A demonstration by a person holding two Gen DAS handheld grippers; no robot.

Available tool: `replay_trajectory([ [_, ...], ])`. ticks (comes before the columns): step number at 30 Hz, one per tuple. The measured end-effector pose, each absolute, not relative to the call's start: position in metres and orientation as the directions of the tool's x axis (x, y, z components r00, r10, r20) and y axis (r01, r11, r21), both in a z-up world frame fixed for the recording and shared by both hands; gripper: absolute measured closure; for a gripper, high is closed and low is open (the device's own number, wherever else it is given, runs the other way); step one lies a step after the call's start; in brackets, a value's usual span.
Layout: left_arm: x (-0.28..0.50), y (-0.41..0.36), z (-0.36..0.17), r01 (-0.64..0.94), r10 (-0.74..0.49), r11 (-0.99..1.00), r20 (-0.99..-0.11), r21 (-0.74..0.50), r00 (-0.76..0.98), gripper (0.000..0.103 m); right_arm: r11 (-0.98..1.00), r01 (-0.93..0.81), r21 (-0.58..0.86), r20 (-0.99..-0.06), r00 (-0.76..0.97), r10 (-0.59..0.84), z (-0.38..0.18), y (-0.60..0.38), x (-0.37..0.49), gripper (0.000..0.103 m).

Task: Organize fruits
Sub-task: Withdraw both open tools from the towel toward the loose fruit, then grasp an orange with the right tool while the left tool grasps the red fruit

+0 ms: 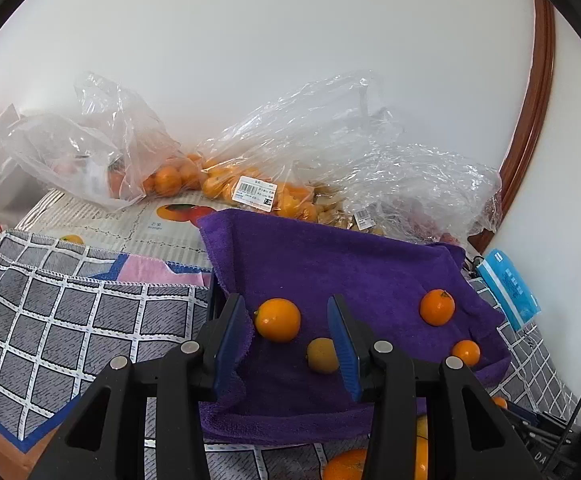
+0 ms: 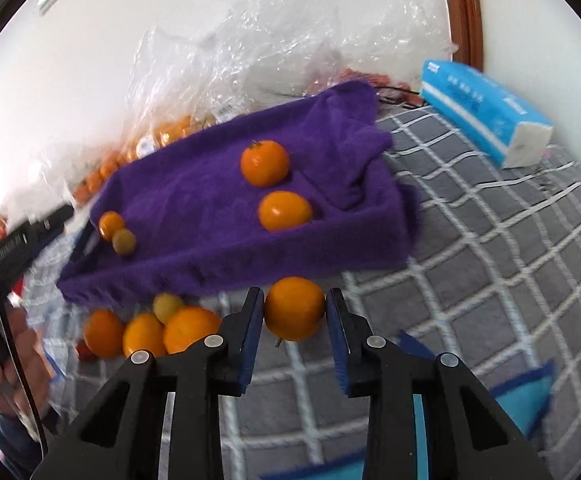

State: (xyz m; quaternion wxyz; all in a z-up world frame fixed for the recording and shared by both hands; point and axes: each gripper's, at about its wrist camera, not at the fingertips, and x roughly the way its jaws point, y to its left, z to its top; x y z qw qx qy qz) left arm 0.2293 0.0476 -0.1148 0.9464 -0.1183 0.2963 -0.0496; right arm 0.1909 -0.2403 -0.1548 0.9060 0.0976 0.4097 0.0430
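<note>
A purple towel-lined tray (image 1: 330, 264) (image 2: 210, 196) holds several fruits: an orange (image 1: 277, 319), a small yellow-green fruit (image 1: 322, 355), an orange (image 1: 437, 307) and a small orange (image 1: 466, 353). My left gripper (image 1: 290, 328) is open above the tray, with the first orange and the yellow-green fruit between its fingers. My right gripper (image 2: 294, 312) is shut on an orange (image 2: 295, 308), held just in front of the tray's near edge. In the right wrist view the tray's oranges (image 2: 265, 162) (image 2: 285, 211) show, and loose oranges (image 2: 146, 334) lie on the cloth.
Clear plastic bags of oranges (image 1: 250, 188) and other fruit (image 1: 410, 200) lie against the white wall behind the tray. A grey checked cloth (image 1: 70, 320) (image 2: 490, 280) covers the surface. A blue tissue pack (image 2: 486, 112) (image 1: 506, 288) lies to the right.
</note>
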Motion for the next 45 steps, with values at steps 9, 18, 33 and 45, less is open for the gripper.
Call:
replay_trajectory([
  [9,0.215,0.049,-0.093,0.097,-0.216,0.965,-0.524,-0.244,0.824,0.061,0.987,-0.002,0.161,-0.740,0.661,0.122,-0.170,-0.242,0.183,0.071],
  [18,0.166,0.048,-0.113,0.124,-0.205,0.977,-0.628,-0.171,0.750,0.060,0.992,-0.014,0.126,-0.663,0.743,0.095,-0.159,-0.242,0.164,0.071],
  [33,0.146,0.027,-0.158,0.264,-0.269,0.957,-0.725,-0.124,0.634,0.067,0.988,-0.040,0.151,-0.668,0.733,0.132,-0.160,-0.242,0.164,0.071],
  [45,0.158,0.028,-0.164,0.260,-0.291,0.952,-0.745,-0.162,0.601,0.079,0.987,-0.044,0.153,-0.665,0.735,0.136,-0.160,-0.240,0.164,0.071],
])
